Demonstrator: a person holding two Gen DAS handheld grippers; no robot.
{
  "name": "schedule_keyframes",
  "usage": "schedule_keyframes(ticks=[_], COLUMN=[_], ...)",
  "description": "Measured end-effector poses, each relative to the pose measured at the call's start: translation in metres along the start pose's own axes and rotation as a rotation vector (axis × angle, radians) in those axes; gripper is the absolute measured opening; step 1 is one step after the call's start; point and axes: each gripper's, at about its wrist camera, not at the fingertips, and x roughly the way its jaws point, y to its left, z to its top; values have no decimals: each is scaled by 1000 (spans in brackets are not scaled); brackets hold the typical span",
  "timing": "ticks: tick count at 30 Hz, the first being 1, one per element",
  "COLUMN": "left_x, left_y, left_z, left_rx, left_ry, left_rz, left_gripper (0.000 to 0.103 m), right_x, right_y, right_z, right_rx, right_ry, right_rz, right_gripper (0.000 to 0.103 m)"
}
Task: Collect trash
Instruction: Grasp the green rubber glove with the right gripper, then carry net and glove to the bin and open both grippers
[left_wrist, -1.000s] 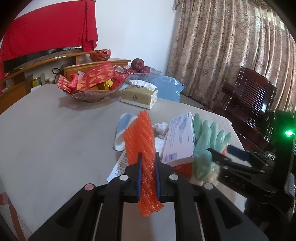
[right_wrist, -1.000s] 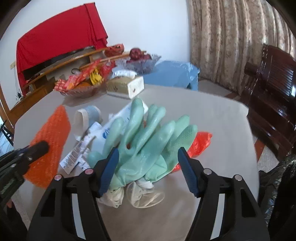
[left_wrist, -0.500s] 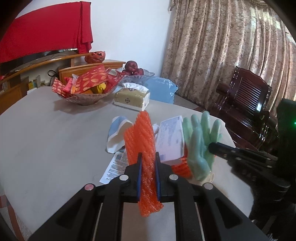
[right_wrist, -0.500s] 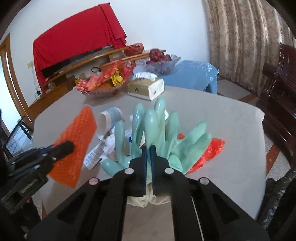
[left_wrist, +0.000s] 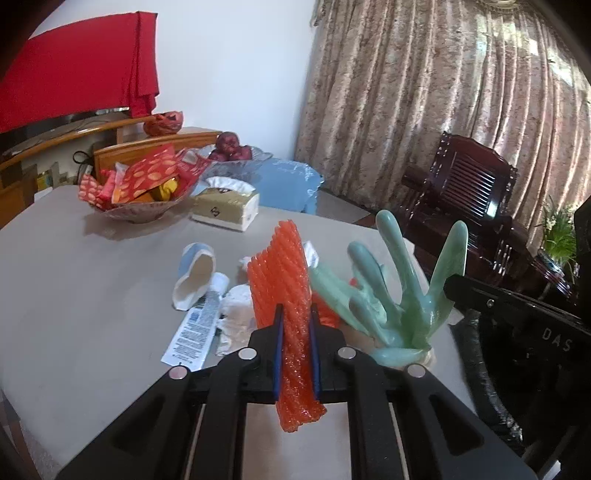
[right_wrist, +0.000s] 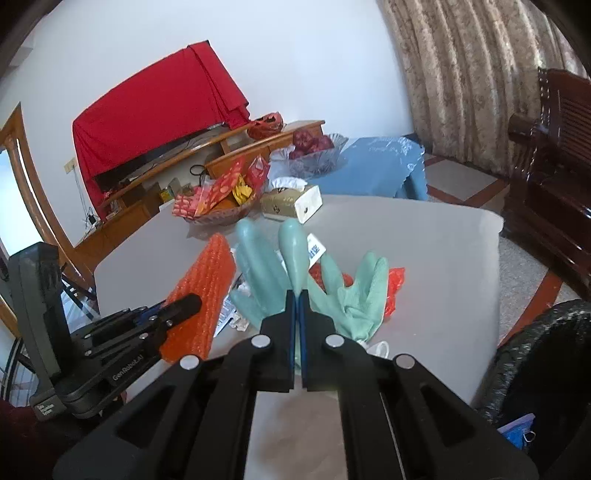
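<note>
My left gripper (left_wrist: 295, 314) is shut on an orange foam net sleeve (left_wrist: 284, 280) and holds it upright above the table; the sleeve also shows in the right wrist view (right_wrist: 203, 291). My right gripper (right_wrist: 298, 295) is shut on pale green rubber gloves (right_wrist: 295, 273), lifted off the table; the gloves show in the left wrist view (left_wrist: 391, 306). More trash lies on the grey table (left_wrist: 74, 277): a blue and white paper cup (left_wrist: 194, 277), a printed wrapper (left_wrist: 192, 334), crumpled tissue (left_wrist: 236, 317) and a red plastic bag (right_wrist: 395, 284).
A snack bowl (left_wrist: 140, 192) and a tissue box (left_wrist: 227, 206) stand at the table's far side. A black-lined bin (right_wrist: 543, 354) is at the right, below the table edge. A dark wooden chair (left_wrist: 465, 192) and curtains are beyond.
My right gripper has shut on the green gloves and lifted them. The white box is no longer visible in the pile. My left gripper keeps holding the orange sleeve.
</note>
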Motion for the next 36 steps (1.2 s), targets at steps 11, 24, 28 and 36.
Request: schedule_keyframes(ticks=[11,24,28,36], left_x=[-18,-26,-23,-3], left_y=[-23,-80,-109,-186], left_z=[8,14,15,9], left_rx=[24,88,112,190], left_ry=[-35,-45,-35,-4], left_rz=[-52,-176,-241,-388], left_gripper=[12,12,12,12], right_x=[-55,-106,-126,-163], right_y=[-4,-39,-57,-114], right_z=[8,-7,-13,-46], right_rx=[8,41,61,157], right_ry=[-81,-133,-153,-161], right_rz=[5,-141,-200,-348], right_gripper=[1,1,1,1])
